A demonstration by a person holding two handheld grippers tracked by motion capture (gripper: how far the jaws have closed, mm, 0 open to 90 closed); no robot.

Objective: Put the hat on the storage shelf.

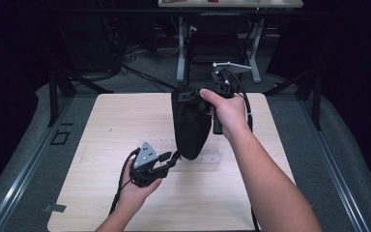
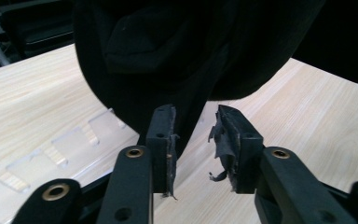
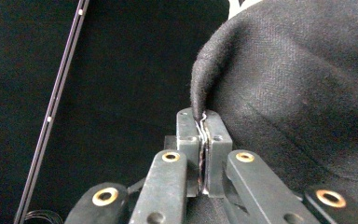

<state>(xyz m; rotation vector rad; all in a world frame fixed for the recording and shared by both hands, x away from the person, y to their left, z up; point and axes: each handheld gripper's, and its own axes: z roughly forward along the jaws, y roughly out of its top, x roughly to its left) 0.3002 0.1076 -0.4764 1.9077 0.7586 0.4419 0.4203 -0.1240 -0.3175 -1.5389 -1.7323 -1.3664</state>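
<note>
A black cloth pouch (image 1: 191,125) hangs above the middle of the wooden table (image 1: 101,125), held up by its top edge. My right gripper (image 1: 187,93) is shut on that edge, and in the right gripper view the fold of black cloth (image 3: 298,93) is pinched between the closed jaws (image 3: 204,114). My left gripper (image 1: 171,160) sits low at the pouch's bottom tip. In the left gripper view its jaws (image 2: 196,116) stand apart, and the hanging cloth (image 2: 186,46) reaches down to the gap by the left pad without being pressed.
A clear plastic slotted strip (image 1: 207,157) lies flat on the table under the pouch, also seen as the clear strip (image 2: 70,140). Beyond the table's far edge stand dark stands, cables and a white-legged desk (image 1: 222,43). Grey floor rails run along both sides.
</note>
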